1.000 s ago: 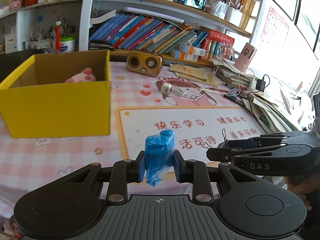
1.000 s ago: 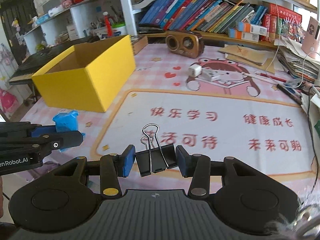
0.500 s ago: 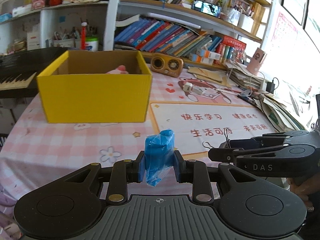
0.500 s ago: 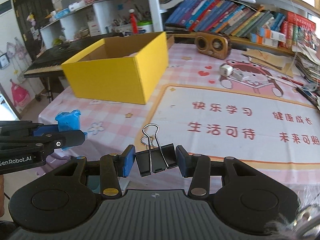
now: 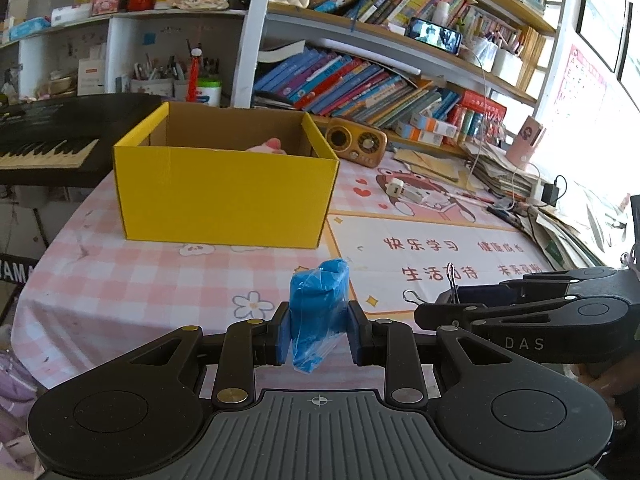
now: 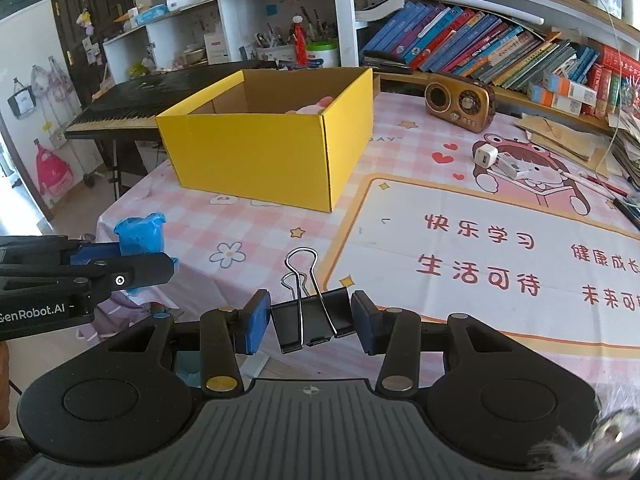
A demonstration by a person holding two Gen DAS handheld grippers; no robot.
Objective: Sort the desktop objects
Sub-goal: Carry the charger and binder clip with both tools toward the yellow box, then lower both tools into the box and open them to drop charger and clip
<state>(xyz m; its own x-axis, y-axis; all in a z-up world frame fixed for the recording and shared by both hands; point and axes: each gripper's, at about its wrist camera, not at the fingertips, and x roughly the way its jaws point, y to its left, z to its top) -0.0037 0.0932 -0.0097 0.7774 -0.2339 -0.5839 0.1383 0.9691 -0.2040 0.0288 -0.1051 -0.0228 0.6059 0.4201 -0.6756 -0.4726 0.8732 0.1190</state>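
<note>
Yellow cardboard box [image 5: 224, 196] open-topped on the pink checked tablecloth [image 5: 132, 280]; inside, a pink plush toy [image 5: 266, 146] against the far wall, the rest of the interior hidden. Left gripper [image 5: 319, 334] clamped tight on a blue plastic-wrapped roll [image 5: 318, 306], held above the cloth near the box. Right gripper [image 6: 308, 320] pinches a black binder clip [image 6: 310, 318], wire handles upright.

Table's got a pink checked cloth [image 5: 120, 280], with a yellow box [image 6: 256, 160], little radio [image 6: 460, 106], white charger [image 6: 486, 156] and printed mat [image 6: 500, 248] on it.
</note>
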